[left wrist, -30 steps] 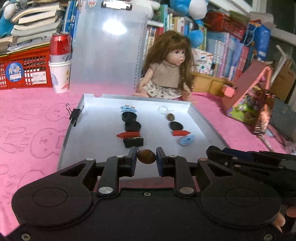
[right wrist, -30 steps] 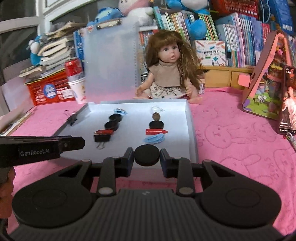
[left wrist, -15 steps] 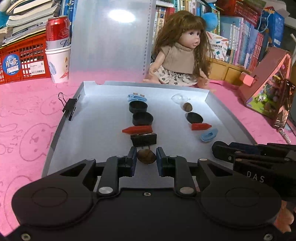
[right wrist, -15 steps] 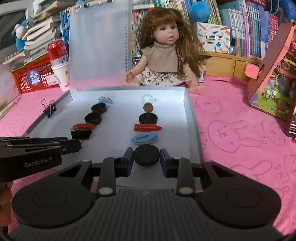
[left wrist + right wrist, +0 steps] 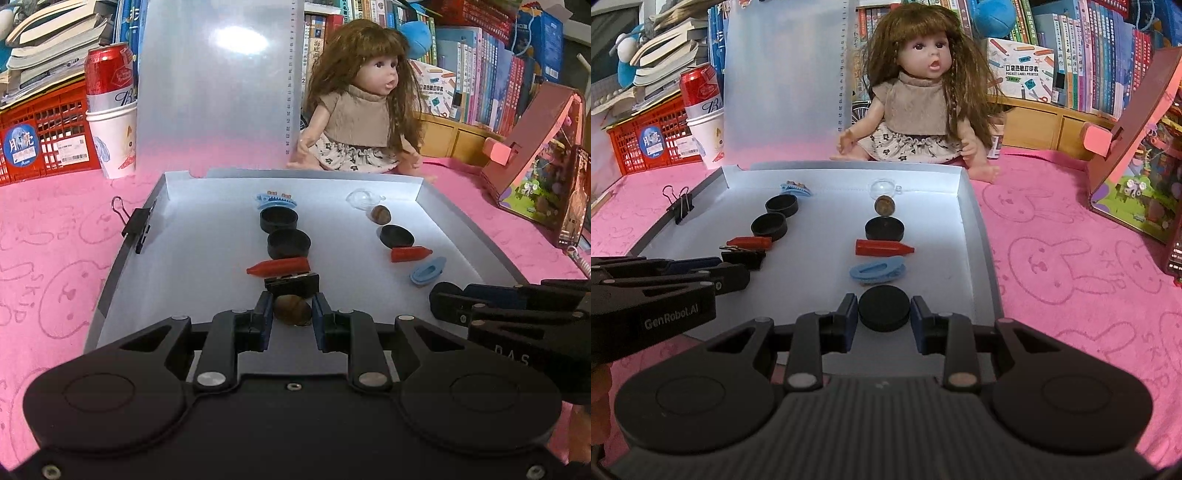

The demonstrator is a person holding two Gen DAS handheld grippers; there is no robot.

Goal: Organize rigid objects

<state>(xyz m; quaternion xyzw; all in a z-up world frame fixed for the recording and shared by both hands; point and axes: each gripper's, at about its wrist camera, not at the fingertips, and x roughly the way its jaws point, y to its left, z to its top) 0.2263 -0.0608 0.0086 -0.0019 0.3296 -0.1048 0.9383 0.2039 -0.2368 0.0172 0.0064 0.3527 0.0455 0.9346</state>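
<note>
While the left claw [image 5: 292, 313] pinches a brown nut [image 5: 291, 311] over the white tray [image 5: 192, 258], the right claw [image 5: 884, 309] clamps a black puck [image 5: 884, 307].

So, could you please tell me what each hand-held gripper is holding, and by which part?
The left hand-held gripper clamps a brown nut-like piece by its two sides; the right hand-held gripper grips a black round disc across its rim.

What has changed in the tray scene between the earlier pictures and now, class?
Both grippers came lower and closer over the tray. The left gripper carried its brown nut up behind the black clip; the right gripper brought its black disc up behind the blue clip. Both grips held. The two rows of items stayed put.
</note>
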